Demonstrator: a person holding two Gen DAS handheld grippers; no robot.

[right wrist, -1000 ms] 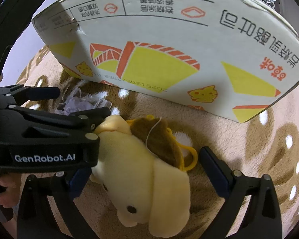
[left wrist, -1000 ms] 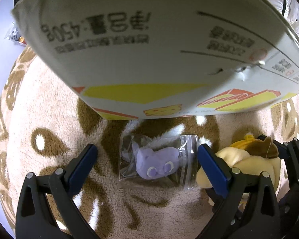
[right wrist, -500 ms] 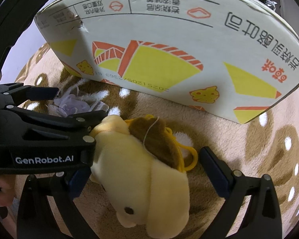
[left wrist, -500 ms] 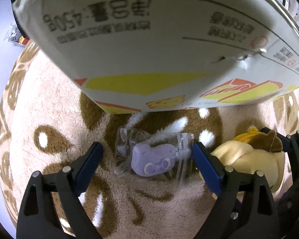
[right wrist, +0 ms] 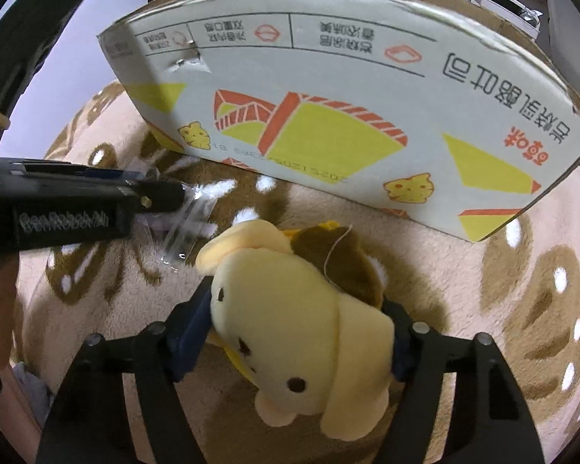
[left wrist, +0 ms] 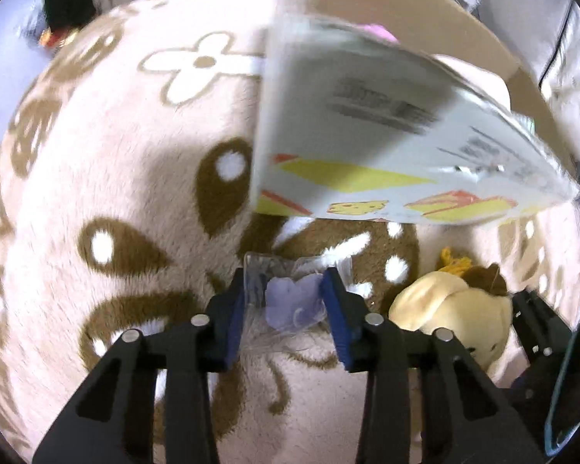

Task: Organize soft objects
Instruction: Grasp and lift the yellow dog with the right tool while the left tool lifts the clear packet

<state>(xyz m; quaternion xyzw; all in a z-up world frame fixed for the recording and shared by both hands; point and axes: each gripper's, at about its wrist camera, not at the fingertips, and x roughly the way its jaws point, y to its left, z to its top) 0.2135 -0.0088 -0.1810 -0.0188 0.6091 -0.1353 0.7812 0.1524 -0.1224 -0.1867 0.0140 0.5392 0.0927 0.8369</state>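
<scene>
cardboard box [right wrist: 348, 123] on patterned rug [left wrist: 108, 193].

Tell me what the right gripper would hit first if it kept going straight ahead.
Probably the printed front wall of the cardboard box, standing on the rug past the yellow dog plush that the right gripper holds; depth is unclear.
</scene>
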